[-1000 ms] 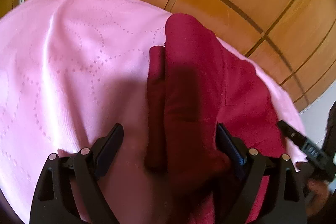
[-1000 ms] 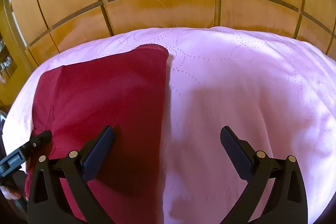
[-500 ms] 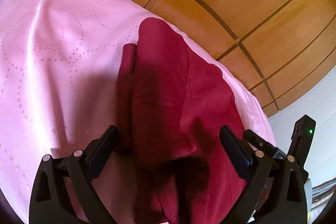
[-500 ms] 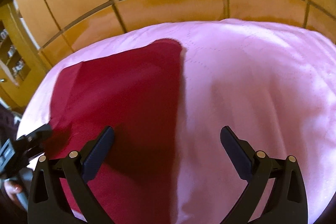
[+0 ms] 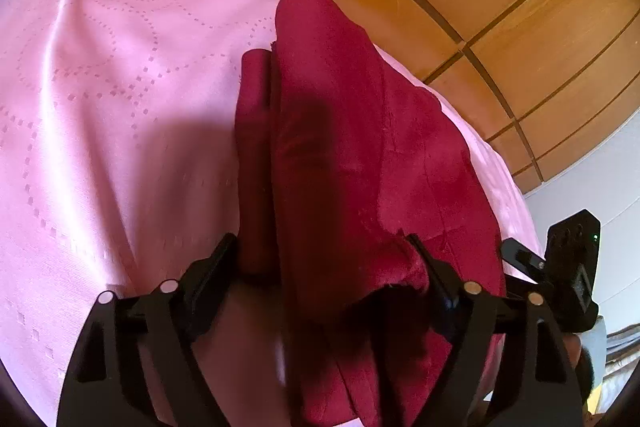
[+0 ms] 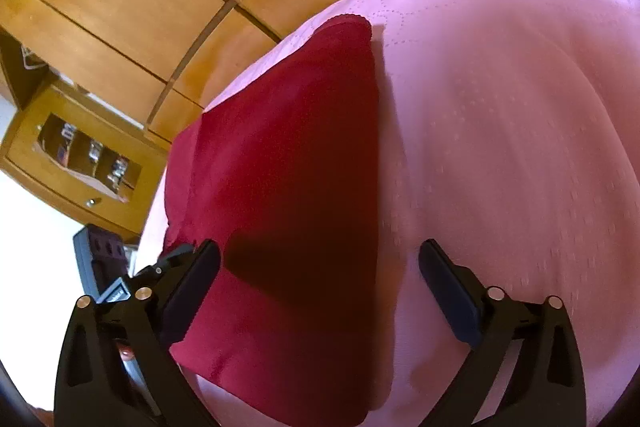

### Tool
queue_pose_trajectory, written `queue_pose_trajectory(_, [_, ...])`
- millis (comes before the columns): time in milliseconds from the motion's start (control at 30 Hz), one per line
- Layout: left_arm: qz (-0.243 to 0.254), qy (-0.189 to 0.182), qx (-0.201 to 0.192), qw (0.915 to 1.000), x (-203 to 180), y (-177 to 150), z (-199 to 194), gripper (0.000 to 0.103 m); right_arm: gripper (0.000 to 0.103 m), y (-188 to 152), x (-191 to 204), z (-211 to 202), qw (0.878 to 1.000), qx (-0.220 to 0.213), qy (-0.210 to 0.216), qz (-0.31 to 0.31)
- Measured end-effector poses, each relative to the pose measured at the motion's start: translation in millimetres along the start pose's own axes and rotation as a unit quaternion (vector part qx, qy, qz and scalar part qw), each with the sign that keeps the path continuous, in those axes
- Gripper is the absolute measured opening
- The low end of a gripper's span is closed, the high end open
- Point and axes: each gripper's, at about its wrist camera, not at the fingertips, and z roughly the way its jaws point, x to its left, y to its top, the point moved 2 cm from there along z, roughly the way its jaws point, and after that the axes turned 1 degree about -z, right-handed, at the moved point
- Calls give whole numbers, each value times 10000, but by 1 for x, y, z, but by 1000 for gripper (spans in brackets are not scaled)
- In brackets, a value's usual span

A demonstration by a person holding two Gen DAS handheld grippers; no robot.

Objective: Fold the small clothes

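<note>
While the dark red garment lay partly folded on the pink bedspread, I had my left gripper straddling its raised near fold, jaws wide but just closing in, the cloth bunched between them and brushing the right finger; I could not tell that the pads pinched it. My right gripper gaped wide with nothing in it, hovering over the garment's long right-hand edge, so that red cloth sat under its left finger and bare bedspread under its right. The left gripper showed just beyond that left finger.

As I judged it, the step in hand was pinching the near edge for the next fold. To do it well, I needed both grippers biting through every layer at matching spots, lifting level together, and carrying the edge squarely to the far end ahead of the fingers, so the loose strip to the left of the fold would not drag askew.
</note>
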Motion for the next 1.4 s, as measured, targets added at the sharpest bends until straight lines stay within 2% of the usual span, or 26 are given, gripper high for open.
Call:
queue_pose_trajectory(100, [-47, -133, 8, 9999, 3, 0, -1, 76, 92, 1, 2, 2, 10000, 19, 29, -93])
queue_pose_trajectory(200, [-70, -239, 54, 9997, 6, 3, 1, 72, 82, 5, 6, 8, 9997, 99, 199, -87])
queue_pose_trajectory(267, [22, -221, 85, 9997, 6, 3, 3, 72, 82, 7, 7, 12, 9996, 131, 254, -48])
queue_pose_trajectory(400, [208, -213, 34, 9996, 4, 4, 12, 79, 82, 11, 8, 19, 9995, 105, 295, -103])
queue_pose_trajectory(533, [315, -27, -29, 9995, -6, 4, 17, 83, 82, 12, 14, 23, 9992, 80, 145, -358])
queue_pose_trajectory(567, [317, 18, -51, 9995, -8, 3, 17, 80, 82, 12, 16, 22, 9991, 59, 122, -400])
queue_pose_trajectory(600, [314, 35, -70, 9995, -9, 2, 16, 73, 81, 11, 16, 21, 9990, 29, 111, -424])
queue_pose_trajectory(700, [347, 24, -149, 9993, -17, -3, 8, 60, 76, 8, 19, 17, 9986, -69, 71, -520])
queue_pose_trajectory(900, [591, 57, -409, 9974, -35, -6, -5, 48, 69, 5, 29, 10, 9969, -306, -15, -723])
queue_pose_trajectory(1067, [858, 17, -603, 9945, -54, -8, -16, 46, 66, 2, 44, 0, 9924, -539, -56, -1101])
queue_pose_trajectory(1233, [1240, 129, -804, 9889, -75, -13, -24, 45, 65, 1, 55, -5, 9867, -702, -150, -1457])
queue_pose_trajectory(1400, [1432, 161, -877, 9857, -91, -12, -30, 45, 63, -1, 60, -17, 9817, -929, -191, -1651])
